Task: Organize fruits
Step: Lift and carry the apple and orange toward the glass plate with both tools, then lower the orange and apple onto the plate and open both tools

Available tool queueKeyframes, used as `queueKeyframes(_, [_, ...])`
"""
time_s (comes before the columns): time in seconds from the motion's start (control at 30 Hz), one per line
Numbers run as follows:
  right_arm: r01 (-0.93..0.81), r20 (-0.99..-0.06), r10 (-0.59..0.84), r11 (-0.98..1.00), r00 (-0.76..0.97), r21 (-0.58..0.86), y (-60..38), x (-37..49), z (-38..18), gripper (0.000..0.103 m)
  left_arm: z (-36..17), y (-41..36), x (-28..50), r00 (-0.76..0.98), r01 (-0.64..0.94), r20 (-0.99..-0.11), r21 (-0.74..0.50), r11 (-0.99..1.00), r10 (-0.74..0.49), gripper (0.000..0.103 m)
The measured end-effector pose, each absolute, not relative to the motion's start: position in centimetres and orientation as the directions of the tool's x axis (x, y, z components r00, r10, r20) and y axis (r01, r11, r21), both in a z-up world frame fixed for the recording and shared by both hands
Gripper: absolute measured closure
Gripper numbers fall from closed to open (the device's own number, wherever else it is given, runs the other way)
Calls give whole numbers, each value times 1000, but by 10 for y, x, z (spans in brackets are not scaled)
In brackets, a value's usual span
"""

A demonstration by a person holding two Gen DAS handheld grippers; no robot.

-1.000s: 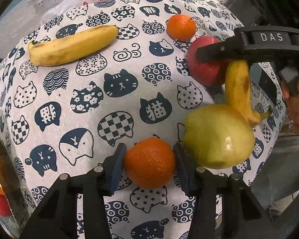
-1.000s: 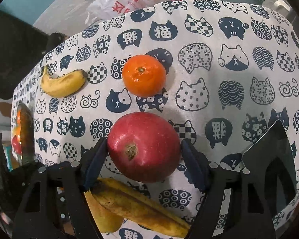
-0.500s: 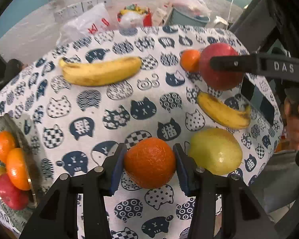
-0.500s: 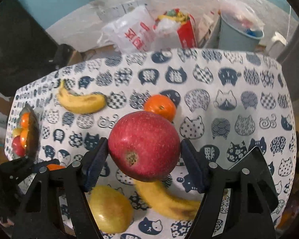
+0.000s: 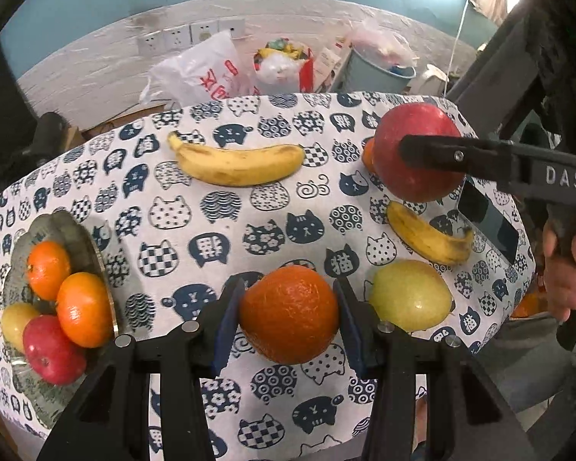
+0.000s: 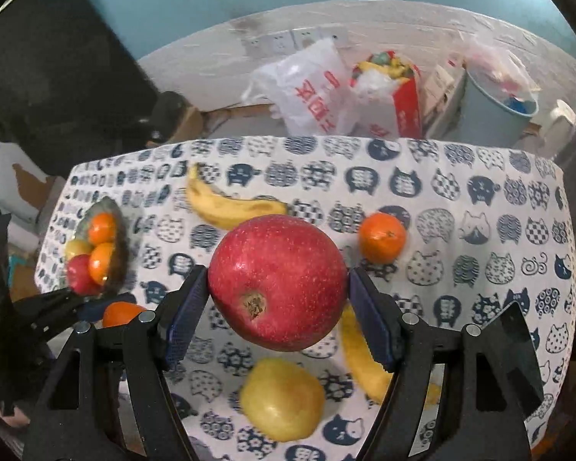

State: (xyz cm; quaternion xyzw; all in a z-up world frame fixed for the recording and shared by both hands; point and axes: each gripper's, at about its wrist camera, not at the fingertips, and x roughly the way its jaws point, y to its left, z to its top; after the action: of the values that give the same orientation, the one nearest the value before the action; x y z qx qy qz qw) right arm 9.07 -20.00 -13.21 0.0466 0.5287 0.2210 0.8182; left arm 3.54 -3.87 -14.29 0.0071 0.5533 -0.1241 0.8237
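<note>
Left-wrist view: left gripper [image 5: 289, 319] clamps orange [image 5: 289, 313], right gripper [image 6: 276, 309] clamps apple [image 6: 277, 282]; bowl [image 5: 78, 238] lies left of both, nearer the left.

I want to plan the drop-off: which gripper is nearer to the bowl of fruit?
Left. The left gripper, holding the orange, is beside the bowl; the right gripper, holding the red apple, is across the table.
</note>
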Motion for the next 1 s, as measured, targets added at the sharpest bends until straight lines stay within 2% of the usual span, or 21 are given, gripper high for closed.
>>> queueKeyframes(0.5, [-442,-820,485,834,304,330,-124,82,-113,29,-121,23,17,415,97,-896,-127,987,-156,55])
queueKeyframes(1.0, [-579,-810,547,738,212,347,-29,63,-105,29,-120,115,-12,442,-84,-893,-135,987,-84,55])
